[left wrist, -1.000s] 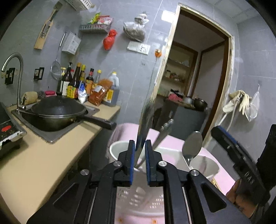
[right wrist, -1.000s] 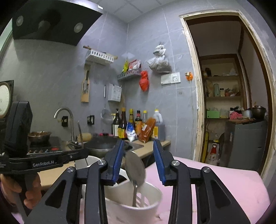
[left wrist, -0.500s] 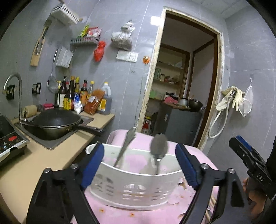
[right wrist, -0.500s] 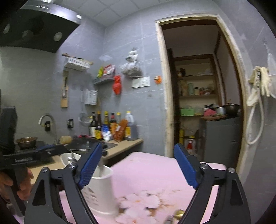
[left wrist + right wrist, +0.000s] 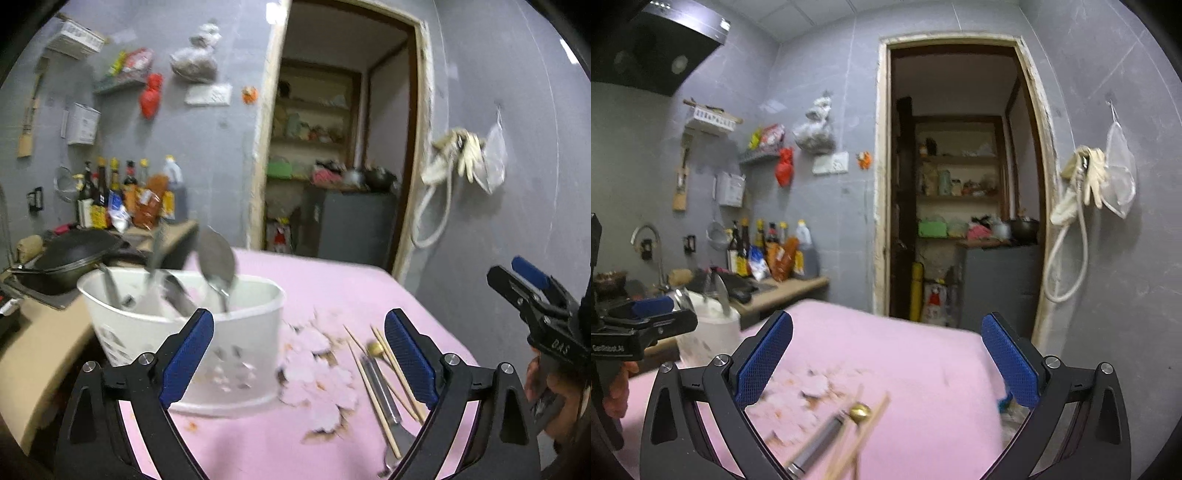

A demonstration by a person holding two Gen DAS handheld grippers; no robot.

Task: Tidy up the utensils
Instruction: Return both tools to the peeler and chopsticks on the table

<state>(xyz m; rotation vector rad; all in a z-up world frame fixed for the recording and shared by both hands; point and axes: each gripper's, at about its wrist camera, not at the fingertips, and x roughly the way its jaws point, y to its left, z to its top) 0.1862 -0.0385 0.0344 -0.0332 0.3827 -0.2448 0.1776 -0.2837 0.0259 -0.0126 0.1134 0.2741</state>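
A white utensil holder (image 5: 192,332) stands on the pink table (image 5: 332,280) and holds a spoon (image 5: 218,258) and other metal utensils. My left gripper (image 5: 297,354) is open and empty, just in front of the holder. Wooden chopsticks (image 5: 373,384) and a metal utensil with a gold end (image 5: 384,391) lie on the table to its right. My right gripper (image 5: 886,363) is open and empty above the same chopsticks (image 5: 864,424) and metal utensil (image 5: 827,432). The holder shows at the left in the right wrist view (image 5: 709,332).
A counter (image 5: 33,350) with a black wok (image 5: 70,258) and sauce bottles (image 5: 125,199) runs along the left. An open doorway (image 5: 332,166) is behind the table. The tablecloth has a worn patch (image 5: 317,373). The right gripper appears at the left wrist view's right edge (image 5: 535,306).
My left gripper opened and let go of a utensil into the holder, then drew back and to the right. My right gripper opened wide and swung right, over the chopsticks.
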